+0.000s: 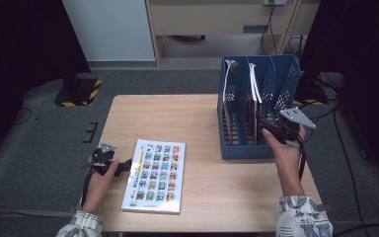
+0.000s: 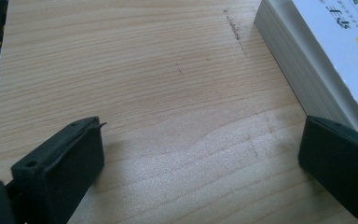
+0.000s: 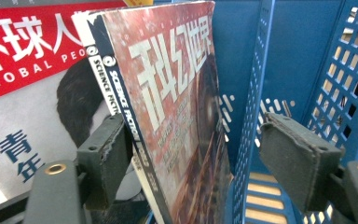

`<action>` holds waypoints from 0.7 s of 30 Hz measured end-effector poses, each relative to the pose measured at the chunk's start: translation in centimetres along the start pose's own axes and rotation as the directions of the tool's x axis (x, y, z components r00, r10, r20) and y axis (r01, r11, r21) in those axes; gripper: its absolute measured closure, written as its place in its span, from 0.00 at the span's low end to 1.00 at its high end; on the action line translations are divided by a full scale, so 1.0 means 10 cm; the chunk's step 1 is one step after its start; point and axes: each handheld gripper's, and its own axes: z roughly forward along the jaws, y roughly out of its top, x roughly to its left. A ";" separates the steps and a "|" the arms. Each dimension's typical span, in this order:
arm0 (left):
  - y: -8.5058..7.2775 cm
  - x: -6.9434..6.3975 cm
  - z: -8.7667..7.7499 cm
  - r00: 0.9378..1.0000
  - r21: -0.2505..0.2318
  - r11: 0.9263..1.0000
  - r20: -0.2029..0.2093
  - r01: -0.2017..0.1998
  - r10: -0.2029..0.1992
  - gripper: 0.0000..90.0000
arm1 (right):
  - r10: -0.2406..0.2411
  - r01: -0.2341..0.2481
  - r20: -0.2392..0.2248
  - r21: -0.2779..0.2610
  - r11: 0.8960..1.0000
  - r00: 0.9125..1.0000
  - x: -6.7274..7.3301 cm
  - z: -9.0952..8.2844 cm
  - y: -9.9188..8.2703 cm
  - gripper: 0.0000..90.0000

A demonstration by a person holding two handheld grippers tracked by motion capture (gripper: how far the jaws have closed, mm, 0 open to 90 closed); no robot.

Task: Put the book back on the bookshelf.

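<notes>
my right claw stands open around the red magazine, its pads not pressing; the magazine stands upright in the blue file rack at the far right of the surface. my left claw is open too, low over the near left, just beside the thick white book lying flat.
</notes>
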 end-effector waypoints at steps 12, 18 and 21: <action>0.00 0.00 0.00 1.000 0.000 1.000 0.002 0.001 -0.001 0.00 | -0.002 0.002 -0.019 0.009 1.000 1.000 0.06 -0.06 -0.02 0.23; 0.00 0.00 0.00 1.000 0.000 1.000 0.004 -0.001 0.001 0.00 | -0.002 0.003 -0.011 0.015 1.000 1.000 0.09 -0.16 -0.07 0.20; 0.00 0.00 0.00 1.000 0.000 1.000 0.002 0.000 0.000 0.00 | 0.009 -0.009 -0.013 0.008 1.000 1.000 0.08 -0.20 -0.05 0.19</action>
